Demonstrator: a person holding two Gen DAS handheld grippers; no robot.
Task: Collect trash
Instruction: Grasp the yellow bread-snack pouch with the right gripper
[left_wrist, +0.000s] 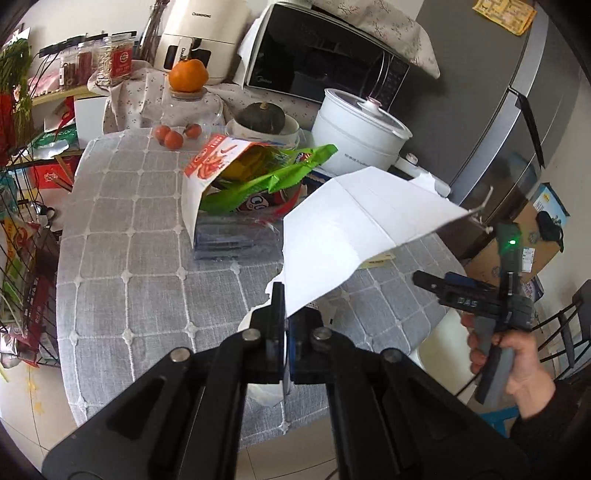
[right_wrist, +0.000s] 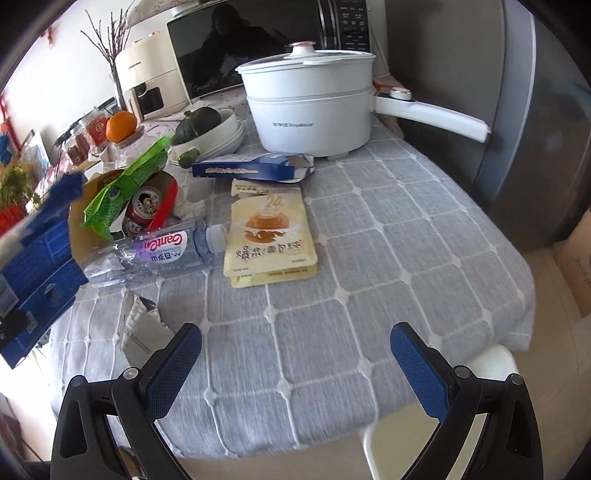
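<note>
You face a bench draped in a grey cloth with a white grid of stitching. Behind it a black-fronted microwave sits under a floral cover, with a cream air fryer to its left. A tall grey fridge stands at your right, a cardboard box on the floor beside it. At your left, a wire rack holds packets. The floor is pale tile, the wall white, and daylight is soft and even.

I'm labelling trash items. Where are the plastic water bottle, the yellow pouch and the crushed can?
plastic water bottle (right_wrist: 155, 251), right wrist view, on its label.
yellow pouch (right_wrist: 271, 236), right wrist view, on its printed front.
crushed can (right_wrist: 142, 210), right wrist view, on its top.
</note>
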